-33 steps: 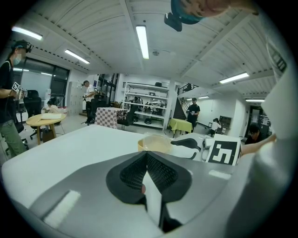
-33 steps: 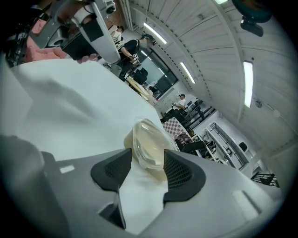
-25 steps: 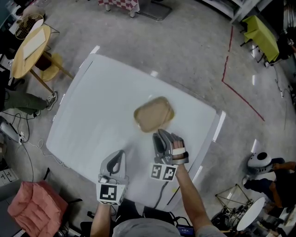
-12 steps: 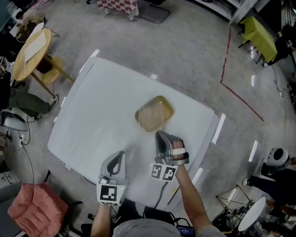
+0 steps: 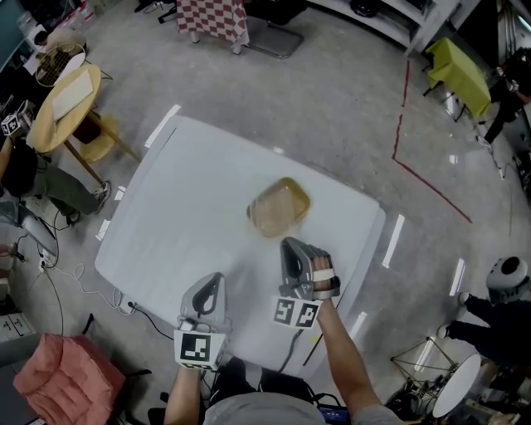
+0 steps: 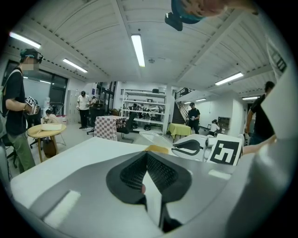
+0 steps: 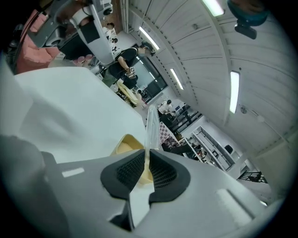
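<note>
A tan food container [image 5: 278,207] sits on the white table [image 5: 182,199], towards its right side. My right gripper [image 5: 290,249] is just in front of it and shut on the edge of its clear lid [image 7: 150,125]. The lid stands tilted up from the tan base [image 7: 125,145], pinched between my right gripper's [image 7: 146,171] jaws. My left gripper [image 5: 211,286] hovers over the table's near edge, shut with nothing in it. The left gripper view shows its jaws [image 6: 146,168] closed, and beyond them the right gripper [image 6: 195,146], the base [image 6: 157,149] and the lifted lid [image 6: 150,138].
A round wooden table [image 5: 62,95] and a person [image 6: 18,116] are at the left, off the table. A pink chair [image 5: 58,386] is at the near left. A checkered table [image 5: 214,15] and a yellow-green one [image 5: 456,70] stand farther off. Red tape [image 5: 402,124] marks the floor.
My right gripper's jaws, open around the container before, have shut on the clear lid and raised it off the base. The left gripper has stayed put.
</note>
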Demonstrator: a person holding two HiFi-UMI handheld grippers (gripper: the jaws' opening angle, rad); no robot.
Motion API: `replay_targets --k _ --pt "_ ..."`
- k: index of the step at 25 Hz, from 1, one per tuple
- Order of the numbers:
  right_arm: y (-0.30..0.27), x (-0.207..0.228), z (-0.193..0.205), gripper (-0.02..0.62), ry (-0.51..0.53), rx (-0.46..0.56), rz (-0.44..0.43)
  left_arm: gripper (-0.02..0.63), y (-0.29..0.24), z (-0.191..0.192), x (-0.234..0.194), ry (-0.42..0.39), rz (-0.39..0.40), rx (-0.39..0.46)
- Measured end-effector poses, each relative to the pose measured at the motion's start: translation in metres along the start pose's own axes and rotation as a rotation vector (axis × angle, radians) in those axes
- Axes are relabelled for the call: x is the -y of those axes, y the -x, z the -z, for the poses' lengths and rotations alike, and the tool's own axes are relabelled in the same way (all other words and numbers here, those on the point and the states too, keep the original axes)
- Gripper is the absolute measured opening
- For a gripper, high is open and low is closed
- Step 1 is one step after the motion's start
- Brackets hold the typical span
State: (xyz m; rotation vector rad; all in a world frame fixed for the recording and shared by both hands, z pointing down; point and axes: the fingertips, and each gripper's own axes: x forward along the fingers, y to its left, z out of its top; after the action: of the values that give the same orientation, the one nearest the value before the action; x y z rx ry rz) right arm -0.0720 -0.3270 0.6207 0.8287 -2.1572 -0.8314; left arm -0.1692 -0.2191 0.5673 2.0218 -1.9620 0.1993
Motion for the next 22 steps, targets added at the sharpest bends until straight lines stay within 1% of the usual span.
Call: replay_targets --k 2,6,10,15,22 --pt "0.009 0.009 -0.010 0.035 -0.016 0.015 0.023 0.012 0.007 -0.009 0.000 -0.002 -0.001 0.016" --pt "0.036 0.030 -0.030 0.035 -0.070 0.041 0.082 0.012 0.033 -0.023 0.002 -0.039 0.005 0.051" --pt "0.066 0.049 -0.047 0.034 -0.170 0.052 0.106 0.012 0.059 -0.039 0.005 -0.049 0.003 0.082" --pt "0.109 0.073 -0.067 0.035 -0.308 0.095 0.160 0.012 0.088 -0.062 0.013 -0.073 0.016 0.129" --pt "0.176 0.083 -0.091 0.034 -0.414 0.138 0.226 0.012 0.138 -0.076 0.025 -0.082 0.029 0.173"
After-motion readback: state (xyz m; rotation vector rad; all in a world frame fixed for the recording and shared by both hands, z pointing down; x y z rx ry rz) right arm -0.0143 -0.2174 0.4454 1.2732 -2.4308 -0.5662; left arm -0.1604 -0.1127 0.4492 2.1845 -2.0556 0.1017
